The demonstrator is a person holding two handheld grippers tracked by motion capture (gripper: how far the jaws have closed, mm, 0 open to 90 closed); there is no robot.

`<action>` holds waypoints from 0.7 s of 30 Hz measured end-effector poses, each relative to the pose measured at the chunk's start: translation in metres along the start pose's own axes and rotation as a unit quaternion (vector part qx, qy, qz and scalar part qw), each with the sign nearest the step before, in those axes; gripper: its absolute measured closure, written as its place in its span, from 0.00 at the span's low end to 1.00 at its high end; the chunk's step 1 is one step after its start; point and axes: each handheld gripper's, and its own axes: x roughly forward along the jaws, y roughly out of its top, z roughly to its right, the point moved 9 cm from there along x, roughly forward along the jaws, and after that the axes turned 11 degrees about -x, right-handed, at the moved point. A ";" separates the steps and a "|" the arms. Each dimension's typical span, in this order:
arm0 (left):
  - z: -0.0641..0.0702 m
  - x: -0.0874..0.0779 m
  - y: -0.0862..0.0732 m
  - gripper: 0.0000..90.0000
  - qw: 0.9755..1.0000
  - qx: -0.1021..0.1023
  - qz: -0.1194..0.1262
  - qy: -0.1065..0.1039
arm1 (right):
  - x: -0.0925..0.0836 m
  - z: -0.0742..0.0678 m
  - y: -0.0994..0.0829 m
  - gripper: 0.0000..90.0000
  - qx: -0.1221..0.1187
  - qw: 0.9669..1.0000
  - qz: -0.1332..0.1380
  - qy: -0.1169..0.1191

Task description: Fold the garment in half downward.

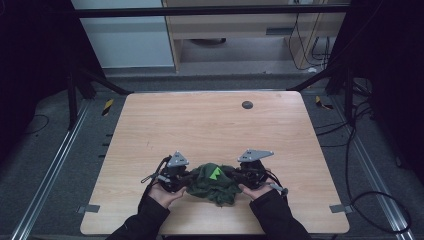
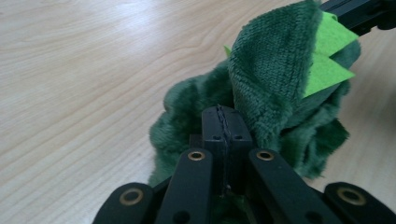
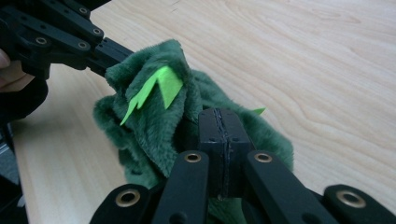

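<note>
One wooden counter (image 1: 210,125) carries one dark green plush cloth (image 1: 214,184), bunched near its front edge. Two hand-held grippers meet at that cloth: the left hand-held gripper (image 1: 186,176) and the right hand-held gripper (image 1: 238,176), each held in one of the person's two hands, the left hand (image 1: 165,194) and the right hand (image 1: 256,191). Each gripper carries one grey three-cornered plate on top. Bright green felt triangles (image 2: 327,56) show on the cloth, two in the left gripper view. One dark round disc (image 1: 247,104) sits near the counter's far edge.
</note>
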 end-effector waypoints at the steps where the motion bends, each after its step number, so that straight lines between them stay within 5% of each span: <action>1: 0.002 0.000 -0.001 1.00 1.000 0.002 0.000 -0.001 | -0.001 -0.001 -0.001 0.99 -0.001 1.000 -0.001 0.001; 21: 0.020 -0.008 -0.033 1.00 0.999 0.019 -0.034 -0.010 | -0.008 -0.023 -0.018 0.98 -0.005 1.000 -0.014 0.017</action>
